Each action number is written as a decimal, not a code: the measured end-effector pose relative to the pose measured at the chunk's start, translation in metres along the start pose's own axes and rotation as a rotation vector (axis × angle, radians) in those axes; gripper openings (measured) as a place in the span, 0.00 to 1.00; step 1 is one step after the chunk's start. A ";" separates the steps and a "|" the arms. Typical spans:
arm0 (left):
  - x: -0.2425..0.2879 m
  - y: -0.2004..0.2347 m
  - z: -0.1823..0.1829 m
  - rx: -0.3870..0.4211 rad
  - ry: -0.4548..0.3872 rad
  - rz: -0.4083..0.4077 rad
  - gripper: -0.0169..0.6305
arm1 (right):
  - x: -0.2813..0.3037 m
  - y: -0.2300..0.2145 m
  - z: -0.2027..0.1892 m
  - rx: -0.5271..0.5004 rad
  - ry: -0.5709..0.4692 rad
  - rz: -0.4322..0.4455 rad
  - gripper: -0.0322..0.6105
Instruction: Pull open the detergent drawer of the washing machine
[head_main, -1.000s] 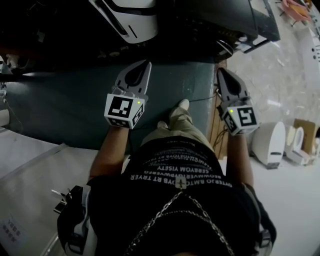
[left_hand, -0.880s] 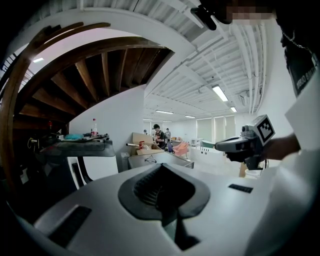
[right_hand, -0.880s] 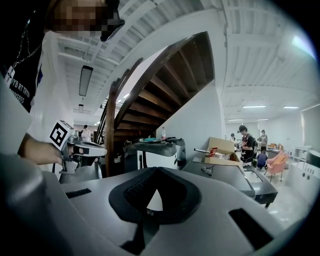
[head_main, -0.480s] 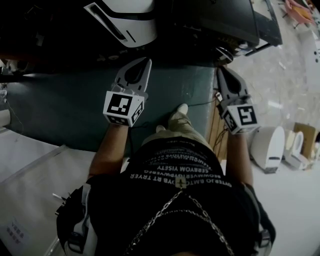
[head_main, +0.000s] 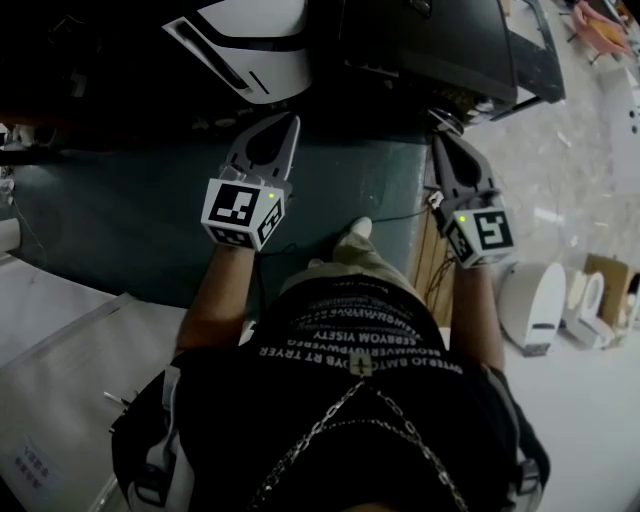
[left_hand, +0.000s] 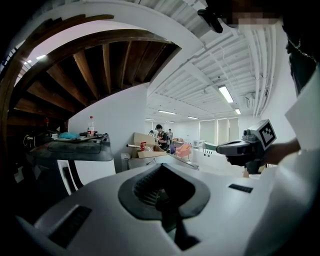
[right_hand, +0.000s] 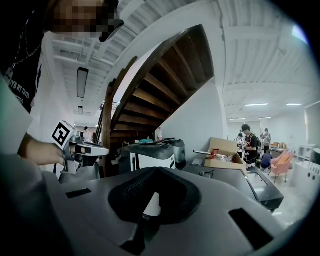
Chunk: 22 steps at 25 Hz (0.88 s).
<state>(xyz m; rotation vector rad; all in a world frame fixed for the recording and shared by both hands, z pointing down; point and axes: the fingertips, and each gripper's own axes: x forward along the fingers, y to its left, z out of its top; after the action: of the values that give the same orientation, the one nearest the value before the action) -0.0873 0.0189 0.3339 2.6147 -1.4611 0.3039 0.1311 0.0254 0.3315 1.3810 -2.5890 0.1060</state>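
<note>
**Head view.** The left gripper (head_main: 290, 125) and the right gripper (head_main: 441, 142) were held out side by side, well apart. Each had its jaws drawn together to a point with nothing between them. Under them lay a dull teal surface (head_main: 110, 220). Its straight near edge met the pale smooth floor (head_main: 60, 330), and its right edge ran just beside the right gripper, with glossy marbled flooring open beyond. The washing machine (head_main: 250, 45), a rounded white front under a dark top, stood ahead of the left gripper and apart from its tips. Its detergent drawer could not be made out. A flat dark cabinet (head_main: 440, 40) stood beside the machine on the right.

**Left gripper view.** The matte grey jaws of the left gripper (left_hand: 161, 169) met at their tips. Behind them was a ribbed black teardrop hollow, empty. The washing machine (left_hand: 80, 167) stood low at left under curving dark wooden stairs (left_hand: 90, 65). The right gripper (left_hand: 223, 146) hung at right before a long, open white room.

**Right gripper view.** The right gripper (right_hand: 155, 171) had its jaws together, and its ribbed hollow was empty. The washing machine (right_hand: 150, 157) stood ahead, slightly left, at the foot of the stairs (right_hand: 160, 85). The left gripper (right_hand: 102, 149) showed at left. A cardboard box (right_hand: 225, 149) sat beyond the smooth dark cabinet (right_hand: 250, 180) at right.
</note>
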 end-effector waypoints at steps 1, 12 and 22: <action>0.004 0.001 0.002 0.001 0.001 0.001 0.03 | 0.002 -0.002 0.000 0.000 0.000 0.005 0.05; 0.051 0.000 0.018 -0.003 -0.002 0.036 0.03 | 0.023 -0.044 0.014 0.023 -0.017 0.060 0.05; 0.070 -0.001 0.021 0.007 0.018 0.081 0.03 | 0.048 -0.072 0.010 0.042 -0.001 0.115 0.05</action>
<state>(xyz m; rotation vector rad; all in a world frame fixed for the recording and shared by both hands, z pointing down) -0.0485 -0.0428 0.3305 2.5555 -1.5657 0.3416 0.1633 -0.0551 0.3294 1.2451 -2.6808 0.1783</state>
